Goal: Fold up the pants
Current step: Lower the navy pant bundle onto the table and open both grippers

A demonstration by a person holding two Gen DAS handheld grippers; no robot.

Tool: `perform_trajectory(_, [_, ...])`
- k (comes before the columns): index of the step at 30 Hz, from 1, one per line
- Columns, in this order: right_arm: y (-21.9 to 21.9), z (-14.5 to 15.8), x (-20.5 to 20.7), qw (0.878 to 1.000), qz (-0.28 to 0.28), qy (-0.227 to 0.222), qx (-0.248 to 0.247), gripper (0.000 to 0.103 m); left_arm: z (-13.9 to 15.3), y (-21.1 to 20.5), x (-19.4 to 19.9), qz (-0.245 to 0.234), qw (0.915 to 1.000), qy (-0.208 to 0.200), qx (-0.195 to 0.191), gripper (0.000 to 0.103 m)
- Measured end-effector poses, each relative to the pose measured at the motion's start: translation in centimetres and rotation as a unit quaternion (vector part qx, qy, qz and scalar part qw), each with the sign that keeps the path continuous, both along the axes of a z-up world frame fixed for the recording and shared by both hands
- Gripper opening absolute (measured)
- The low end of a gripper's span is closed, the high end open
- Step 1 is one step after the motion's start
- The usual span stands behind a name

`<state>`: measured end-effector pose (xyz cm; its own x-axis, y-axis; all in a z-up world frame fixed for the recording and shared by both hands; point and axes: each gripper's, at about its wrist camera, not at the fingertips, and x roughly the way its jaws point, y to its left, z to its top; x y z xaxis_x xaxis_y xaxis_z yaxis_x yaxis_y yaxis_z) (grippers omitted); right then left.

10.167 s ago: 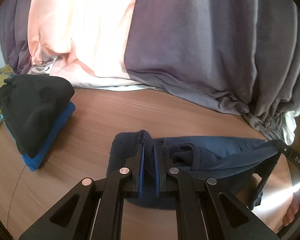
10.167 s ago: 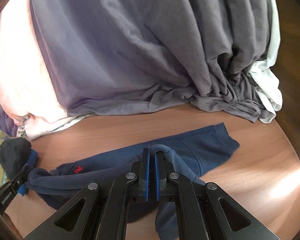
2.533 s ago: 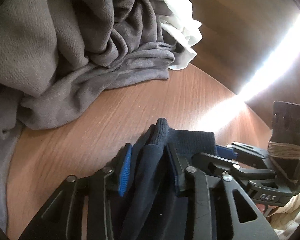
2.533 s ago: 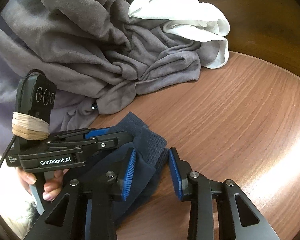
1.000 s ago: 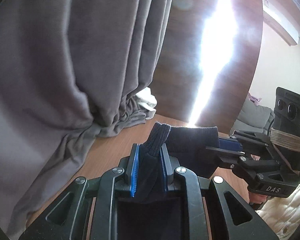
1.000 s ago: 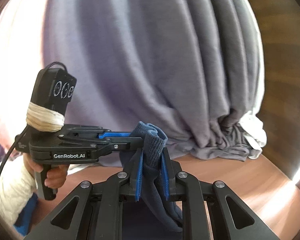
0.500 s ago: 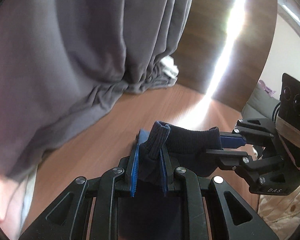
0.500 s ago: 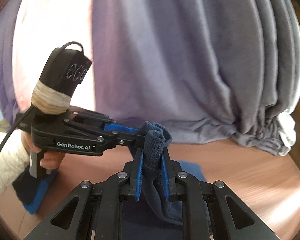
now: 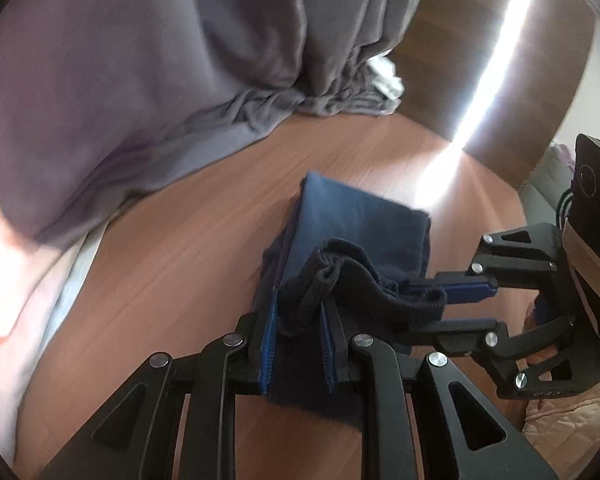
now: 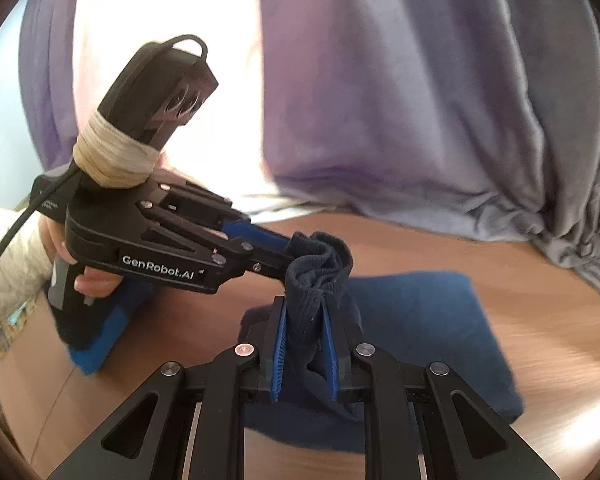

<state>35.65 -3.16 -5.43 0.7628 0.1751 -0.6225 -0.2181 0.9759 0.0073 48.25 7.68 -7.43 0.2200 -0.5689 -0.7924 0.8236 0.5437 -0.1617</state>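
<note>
Navy blue pants (image 9: 364,216) lie partly folded on the wooden table (image 9: 172,248); they also show in the right wrist view (image 10: 420,320). My left gripper (image 9: 298,308) is shut on the ribbed waistband edge and holds it above the folded part. My right gripper (image 10: 304,316) is shut on the same bunched edge beside it. The right gripper (image 9: 464,308) shows at the right of the left wrist view. The left gripper (image 10: 276,244) shows at the left of the right wrist view, with the hand holding it.
A grey curtain (image 10: 420,100) hangs behind the table and bunches on it at the back right (image 9: 340,100), with white fabric (image 9: 386,76). A folded black and blue clothes stack (image 10: 96,344) sits at the left behind the left gripper.
Both grippers have come lower over the table with the pants edge, tilting downward. The folded lower part of the pants now shows flat on the table.
</note>
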Motion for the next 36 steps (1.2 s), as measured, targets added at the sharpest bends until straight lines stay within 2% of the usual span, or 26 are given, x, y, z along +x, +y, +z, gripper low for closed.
perform_trajectory(2, [0.3, -0.7, 0.0, 1.0, 0.013, 0.018, 0.013, 0.02, -0.3, 0.9, -0.3, 0.021, 0.9997, -0.005, 0.011, 0.02])
perform_trajectory(4, [0.4, -1.2, 0.0, 0.998, 0.031, 0.037, 0.029, 0.03, -0.2, 1.9, -0.7, 0.048, 0.9985, -0.012, 0.025, 0.02])
perform_trajectory(6, [0.5, -1.6, -0.3, 0.997, 0.046, 0.051, 0.038, 0.033, 0.2, 3.0, -1.4, 0.079, 0.9961, -0.022, 0.033, 0.02])
perform_trajectory(9, [0.7, -1.4, -1.5, 0.996, 0.064, 0.046, 0.035, 0.033, 1.1, 4.0, -2.7, 0.115, 0.9926, -0.033, 0.023, 0.02])
perform_trajectory(12, [-0.1, -0.4, -2.5, 0.996, 0.069, 0.036, 0.043, 0.034, 1.8, 4.3, -4.6, 0.142, 0.9893, -0.031, -0.003, 0.021])
perform_trajectory(15, [-1.8, 0.4, -3.0, 0.997, 0.054, 0.018, 0.046, 0.043, 1.5, 4.1, -6.4, 0.166, 0.985, -0.004, -0.046, 0.021])
perform_trajectory(19, [-4.0, 0.5, -3.1, 0.999, 0.024, 0.013, 0.036, 0.043, -0.5, 3.5, -7.4, 0.197, 0.9753, 0.046, -0.089, 0.021])
perform_trajectory(22, [-5.5, 0.1, -2.7, 0.999, -0.001, 0.023, 0.034, 0.043, -2.4, 3.2, -7.4, 0.228, 0.9629, 0.087, -0.114, 0.021])
perform_trajectory(25, [-6.8, -0.3, -2.4, 0.999, -0.021, 0.028, 0.028, 0.043, -3.4, 3.1, -6.9, 0.26, 0.954, 0.094, -0.117, 0.021])
perform_trajectory(28, [-7.6, -0.5, -2.3, 0.999, -0.034, 0.03, 0.022, 0.043, -4.2, 3.2, -6.3, 0.289, 0.947, 0.096, -0.103, 0.024])
perform_trajectory(31, [-8.0, -0.7, -2.0, 0.998, -0.044, 0.031, 0.018, 0.043, -4.4, 3.4, -6.1, 0.296, 0.9433, 0.102, -0.111, 0.028])
perform_trajectory(36, [-8.5, -1.4, -1.5, 0.998, -0.046, 0.037, 0.021, 0.043, -5.2, 3.1, -5.5, 0.305, 0.9343, 0.126, -0.136, 0.028])
